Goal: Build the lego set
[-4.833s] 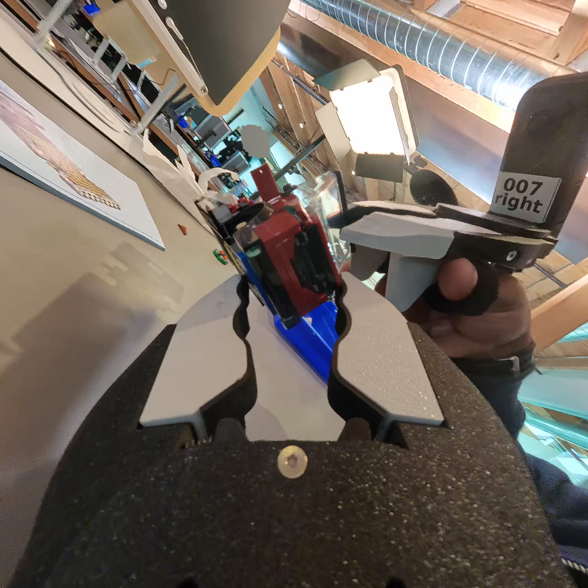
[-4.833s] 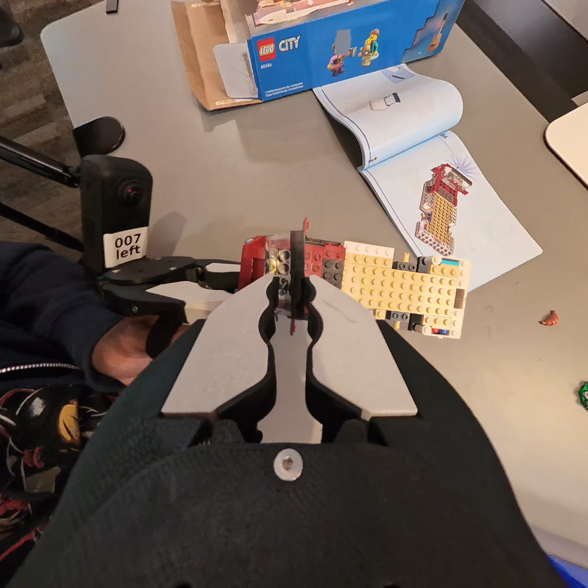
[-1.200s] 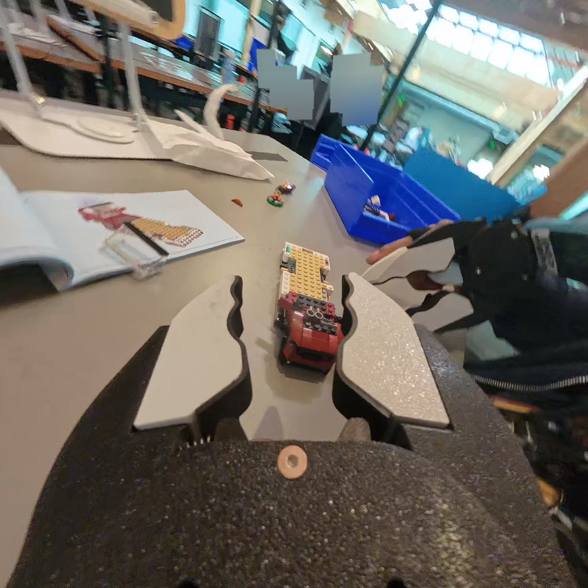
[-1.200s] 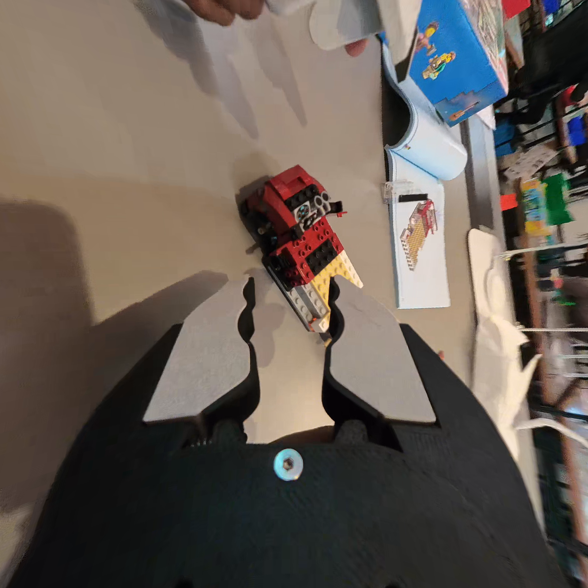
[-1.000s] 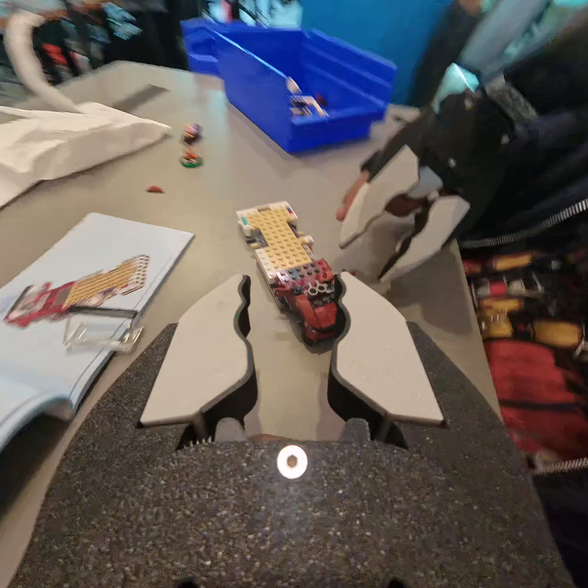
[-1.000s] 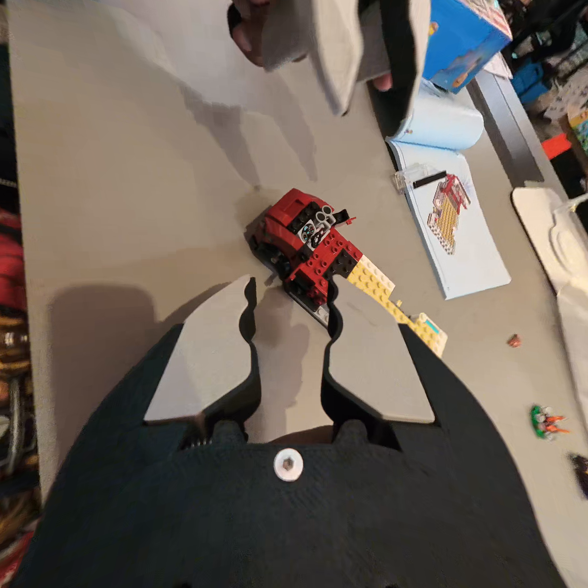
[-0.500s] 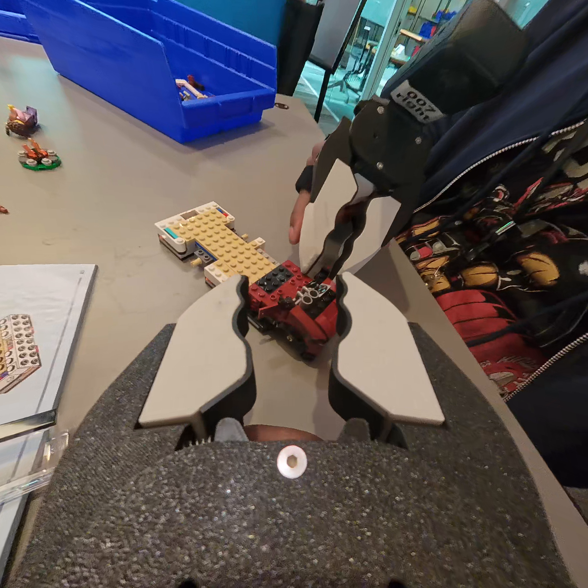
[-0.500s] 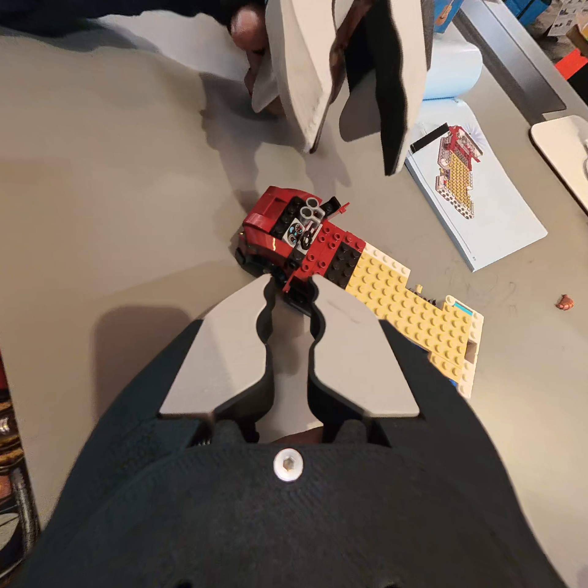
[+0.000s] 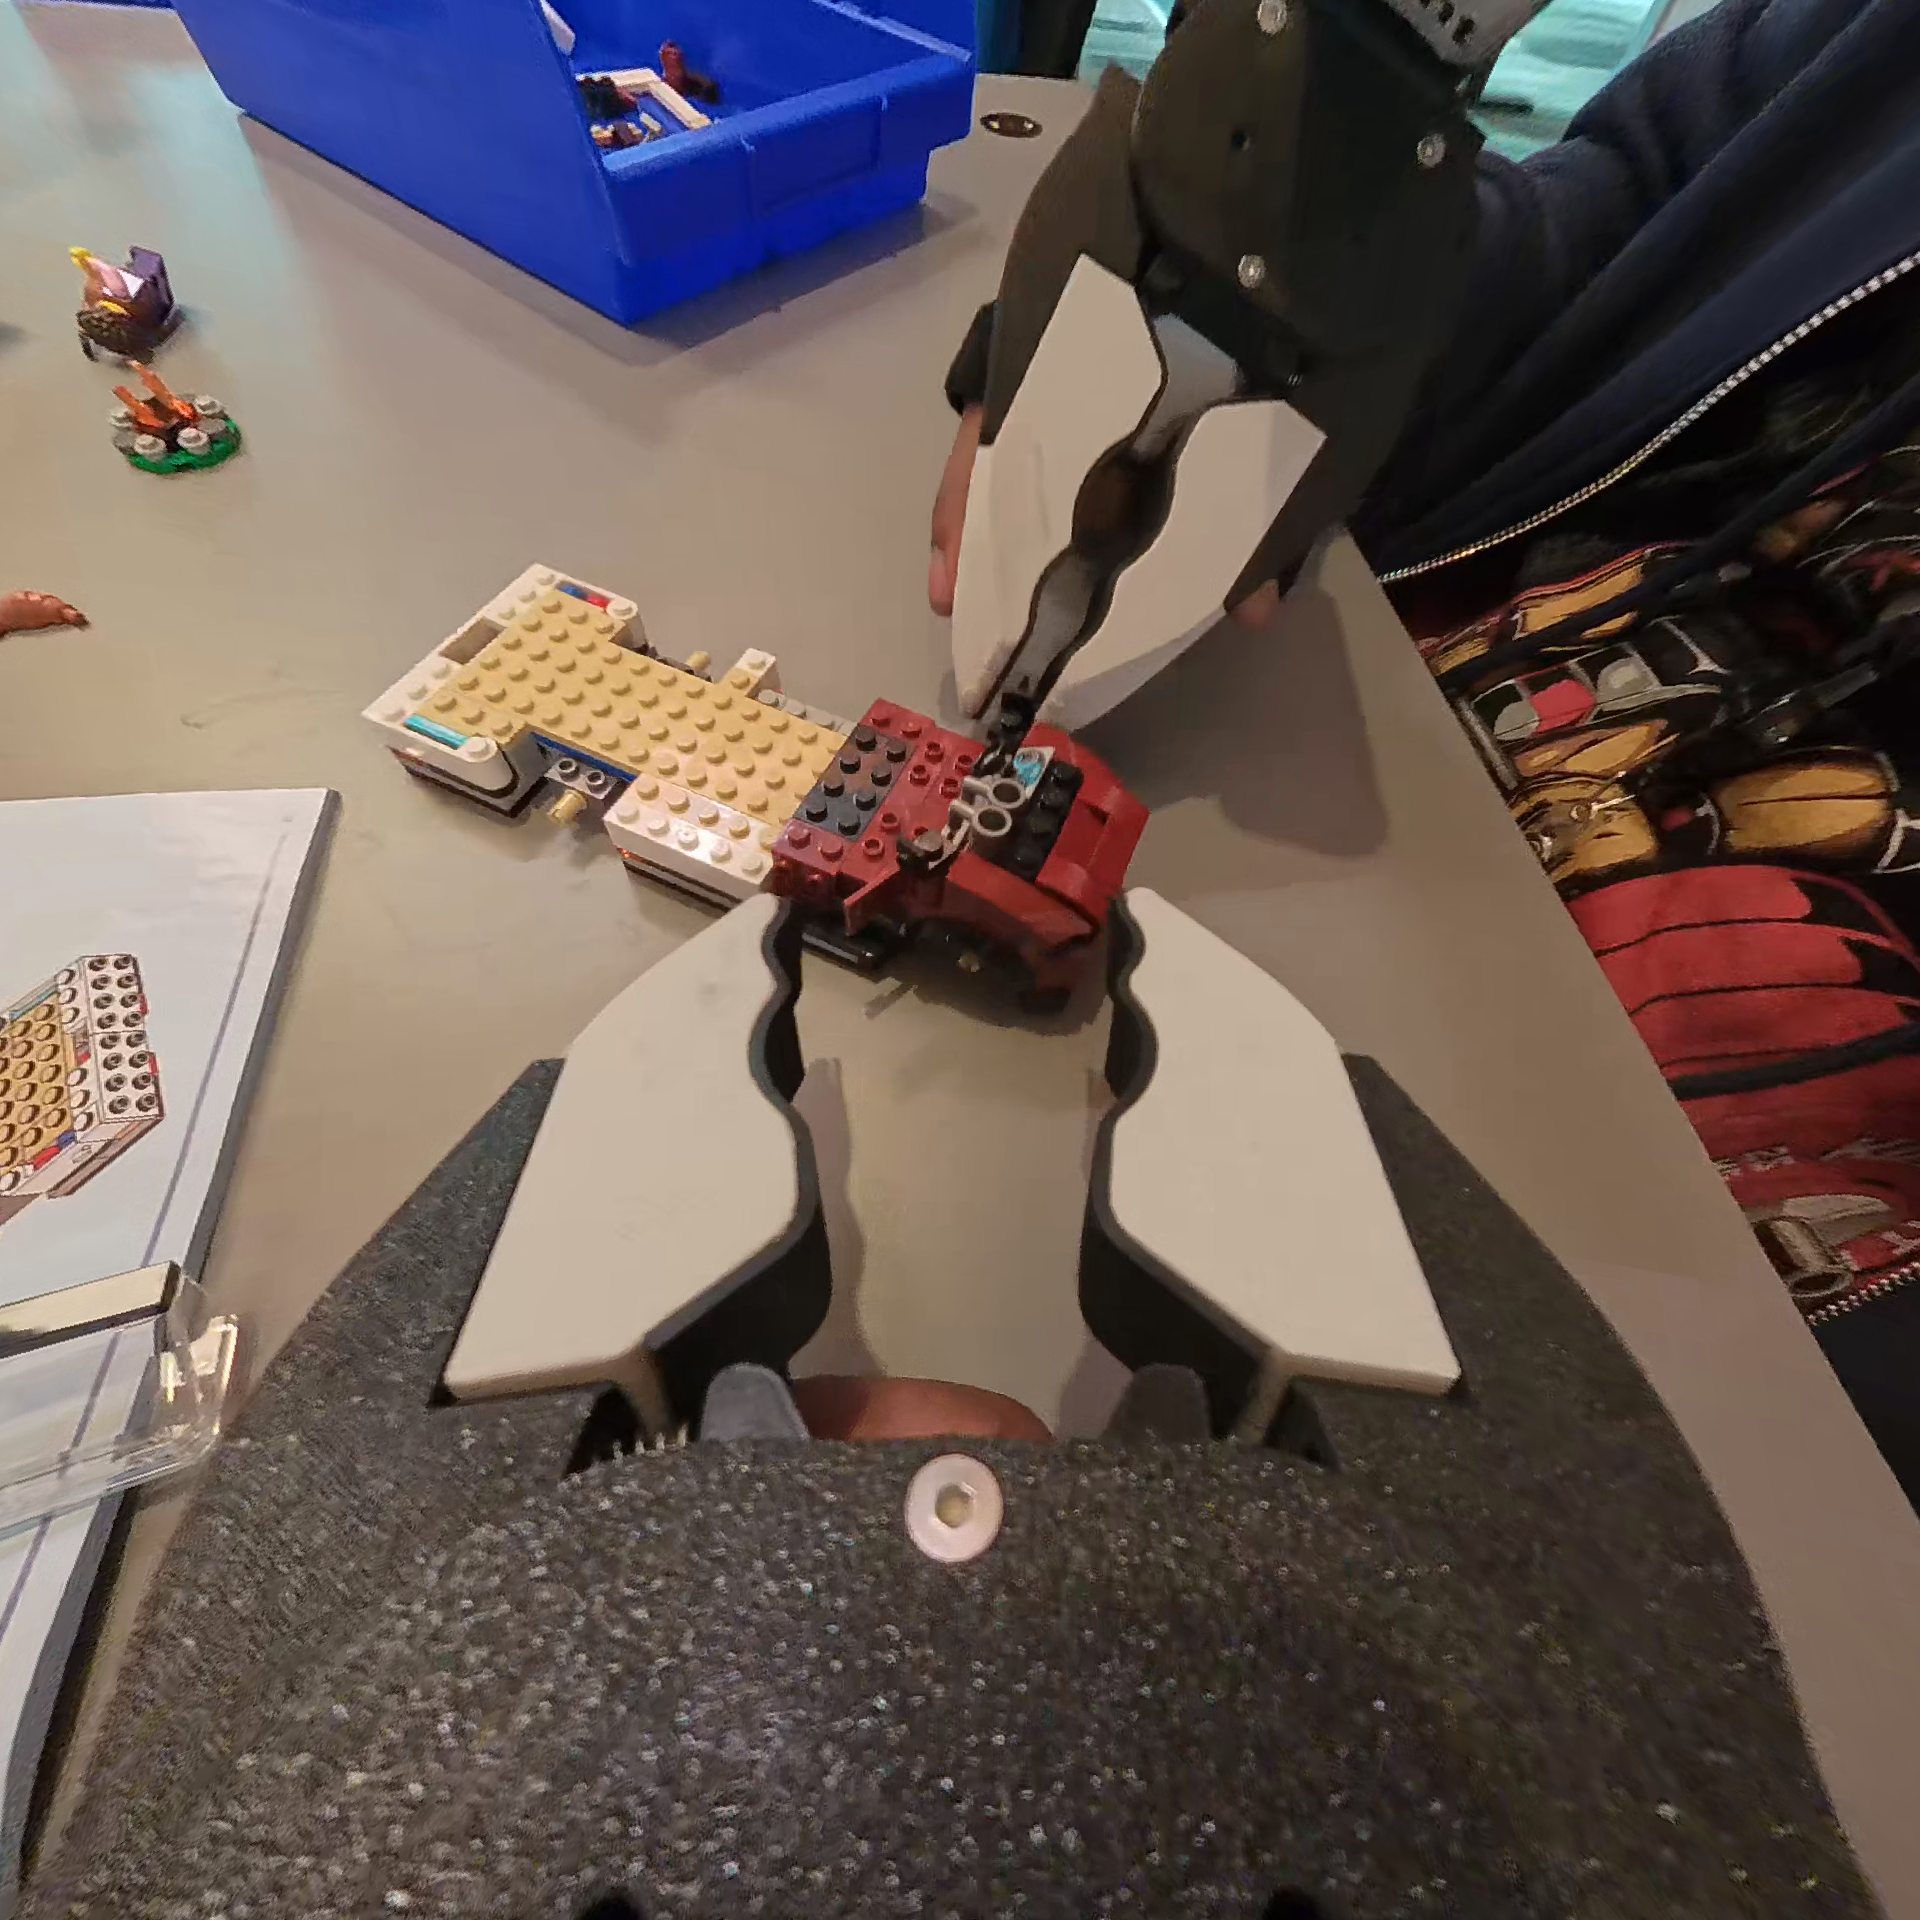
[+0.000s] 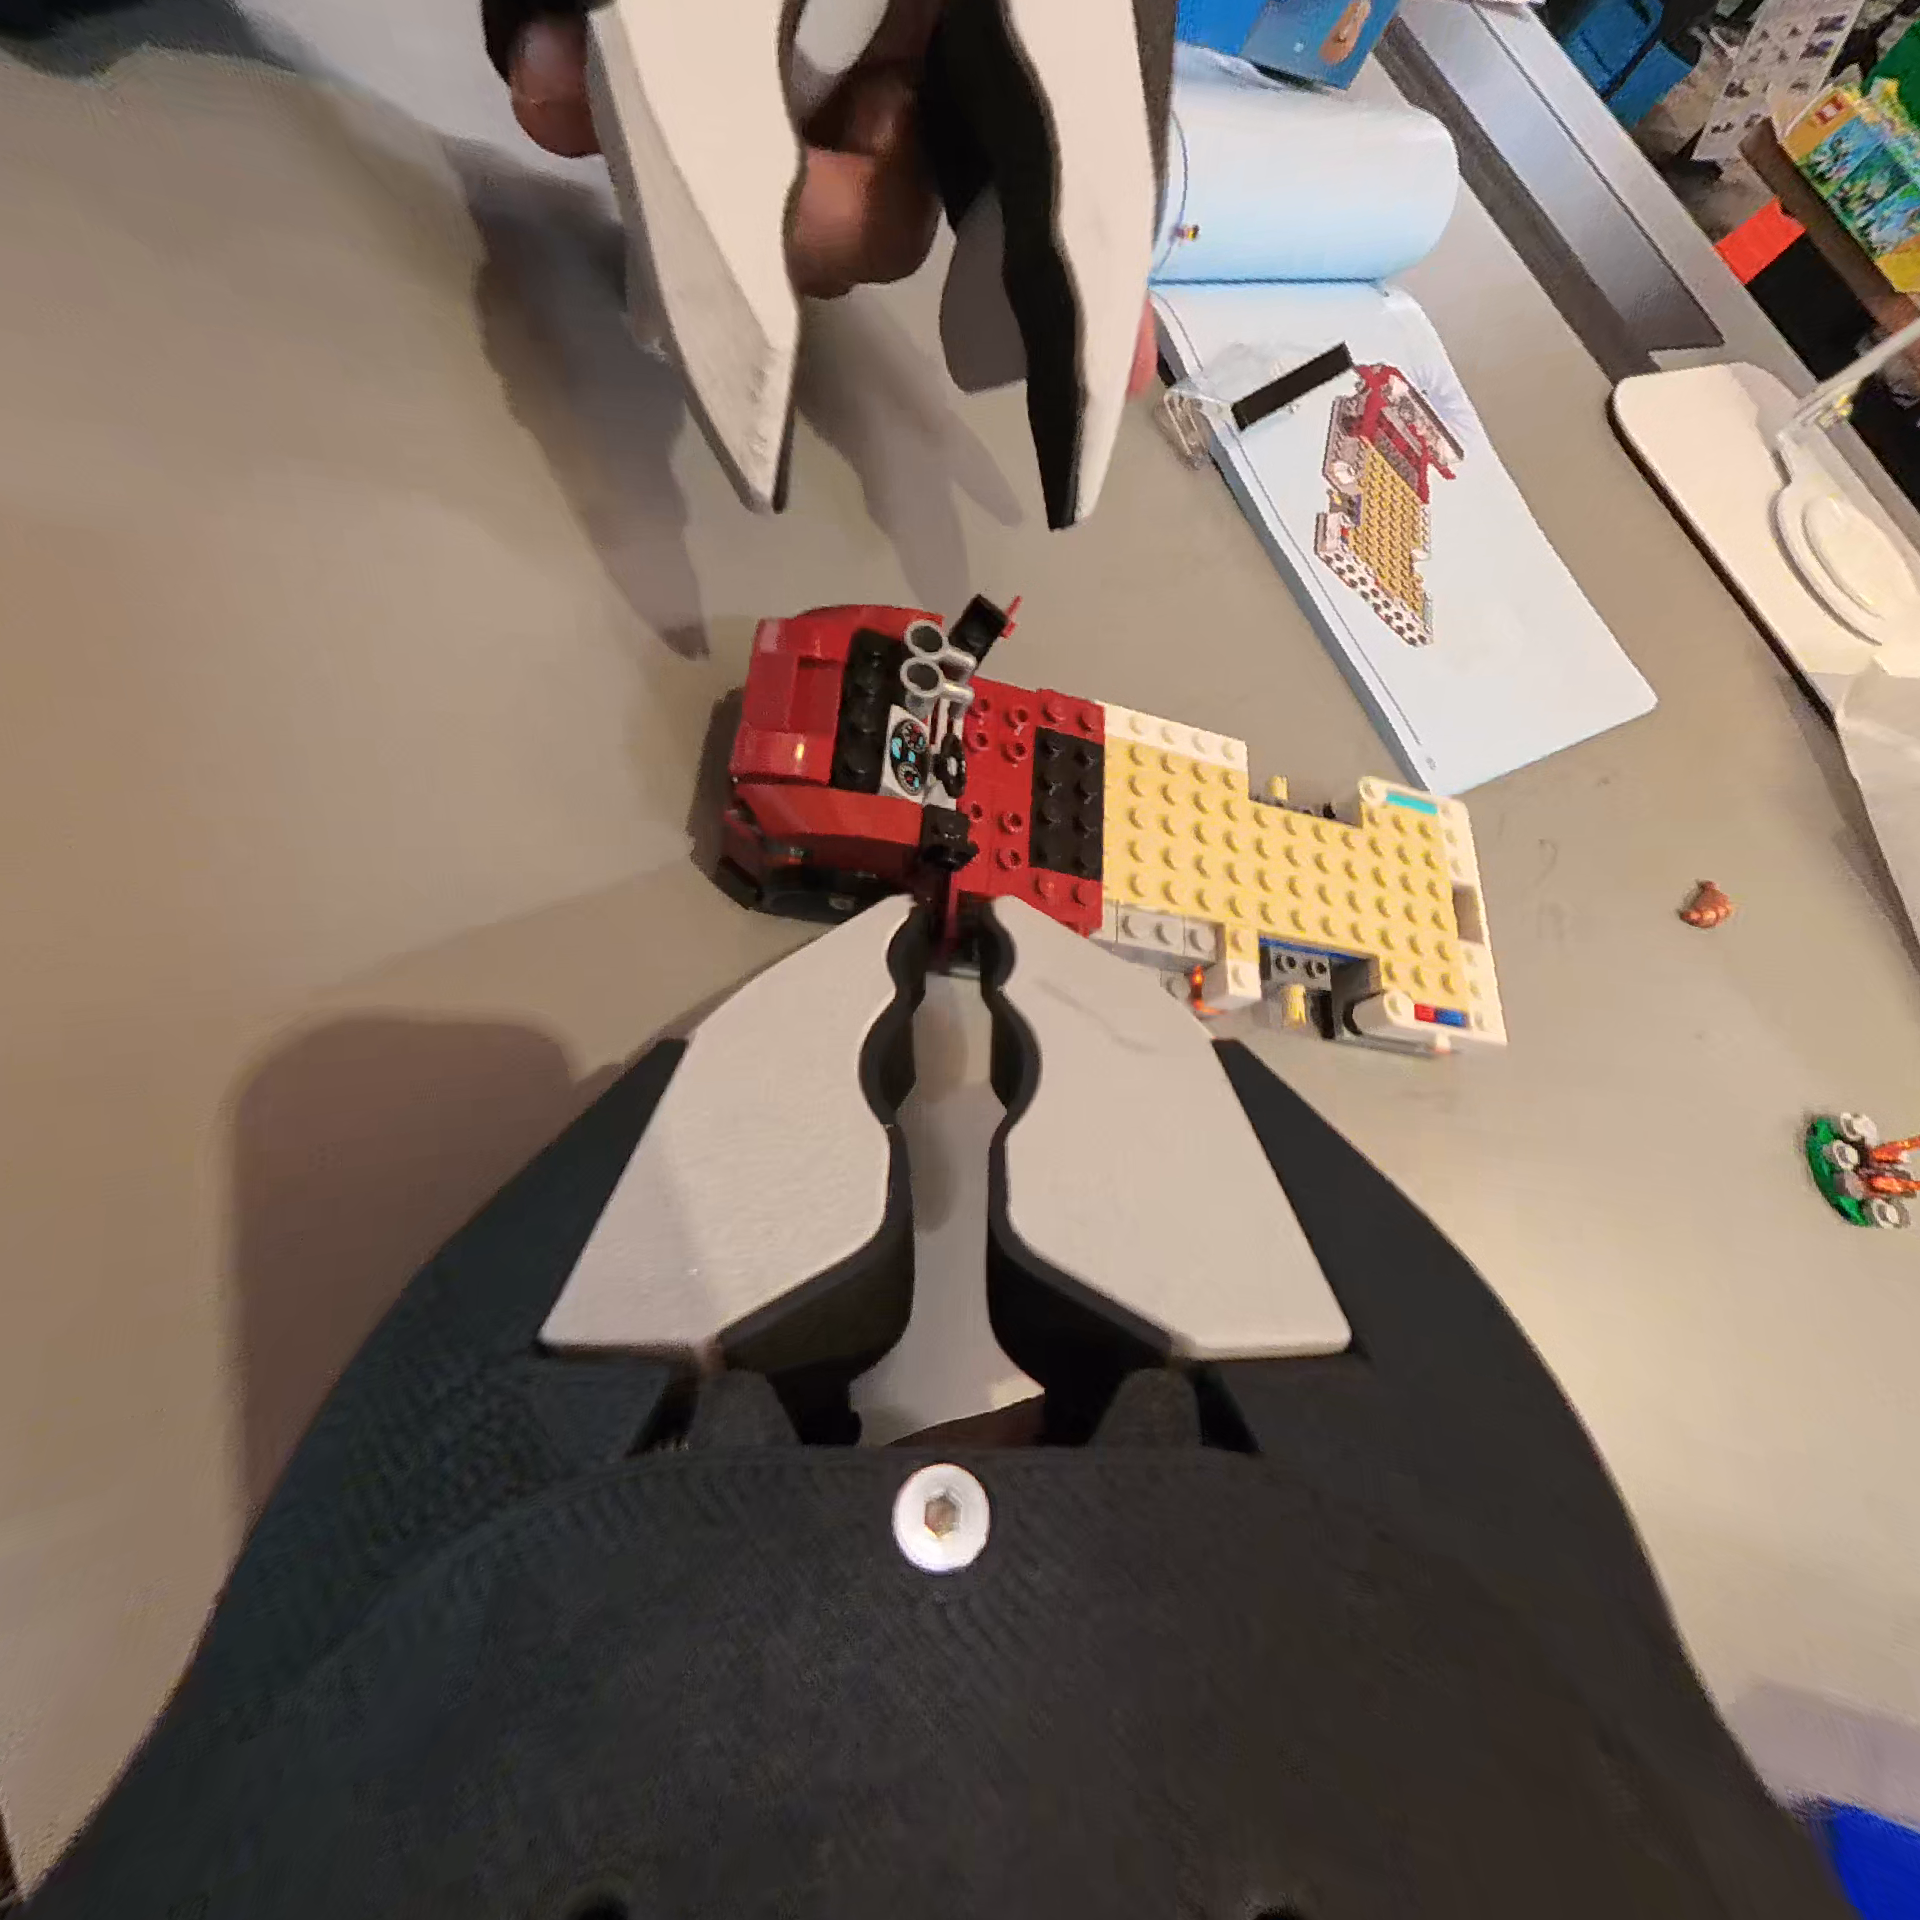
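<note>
The right tongs [image 10: 948,940] have narrowed onto the red door flap [image 10: 943,914] of the red-and-tan brick truck [image 10: 1091,831], centre frame; the left tongs [image 9: 951,920] hang released.

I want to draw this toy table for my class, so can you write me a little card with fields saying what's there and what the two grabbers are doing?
Toy: brick truck, red cab, tan flat bed, lying on the grey table
Left gripper: open, fingertips either side of the cab, not pressing
Right gripper: nearly closed around the thin red door piece
Nearby: open instruction booklet, blue bin, small campfire piece
</note>
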Demonstrator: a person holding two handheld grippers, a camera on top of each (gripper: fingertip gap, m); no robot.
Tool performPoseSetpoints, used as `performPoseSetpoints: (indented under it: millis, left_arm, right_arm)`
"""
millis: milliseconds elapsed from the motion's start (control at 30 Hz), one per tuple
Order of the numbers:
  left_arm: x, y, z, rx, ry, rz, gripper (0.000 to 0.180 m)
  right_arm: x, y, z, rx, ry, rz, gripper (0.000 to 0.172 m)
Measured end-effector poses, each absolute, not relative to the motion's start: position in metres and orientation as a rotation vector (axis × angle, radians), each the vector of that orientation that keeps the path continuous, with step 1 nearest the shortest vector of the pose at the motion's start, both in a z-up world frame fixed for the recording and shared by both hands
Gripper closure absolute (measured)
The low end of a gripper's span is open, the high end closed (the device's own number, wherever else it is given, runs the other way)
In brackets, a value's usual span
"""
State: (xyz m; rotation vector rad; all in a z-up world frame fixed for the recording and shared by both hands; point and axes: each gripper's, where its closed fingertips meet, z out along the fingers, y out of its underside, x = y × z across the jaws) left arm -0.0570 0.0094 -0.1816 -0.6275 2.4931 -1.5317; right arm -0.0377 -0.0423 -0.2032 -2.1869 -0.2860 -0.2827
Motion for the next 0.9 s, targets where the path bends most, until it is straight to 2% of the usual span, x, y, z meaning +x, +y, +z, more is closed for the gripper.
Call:
performPoseSetpoints:
  millis: [133, 400, 667, 900]
  left_arm:
    - [-0.054, 0.008, -0.186, -0.643, 2.522, -1.502, 0.123]
    - [-0.058, 0.000, -0.192, -0.543, 2.591, -1.457, 0.122]
    - [-0.056, -0.002, -0.198, -0.518, 2.591, -1.378, 0.123]
    - [-0.056, -0.003, -0.202, -0.470, 2.574, -1.295, 0.126]
  right_arm:
    - [-0.037, -0.051, -0.203, -2.189, -0.249, -0.246, 0.147]
    - [-0.048, -0.043, -0.201, -2.173, -0.183, -0.191, 0.137]
    - [-0.049, -0.039, -0.205, -2.205, -0.159, -0.241, 0.130]
    - [-0.049, -0.039, -0.206, -2.216, -0.138, -0.245, 0.130]
